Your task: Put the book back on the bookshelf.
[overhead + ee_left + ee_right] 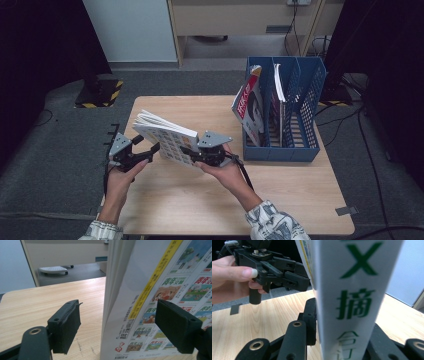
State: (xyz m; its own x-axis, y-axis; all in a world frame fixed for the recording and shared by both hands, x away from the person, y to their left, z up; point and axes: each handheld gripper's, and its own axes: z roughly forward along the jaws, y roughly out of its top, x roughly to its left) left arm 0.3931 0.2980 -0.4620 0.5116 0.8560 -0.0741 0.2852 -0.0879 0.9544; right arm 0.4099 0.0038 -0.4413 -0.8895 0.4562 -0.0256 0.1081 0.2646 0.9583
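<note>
One thick white book (167, 137), cover w/ yellow stripe & small picture grid, held tilted above table (200, 200). Right gripper (192, 152) clamped on spine; left gripper (152, 149) jaws apart, straddling edge.

A thick white book (167, 137) with small colourful cover pictures, a yellow stripe and green spine lettering stands tilted on edge above the wooden table (200, 200), left of a blue file rack (300, 100) holding magazines
</note>
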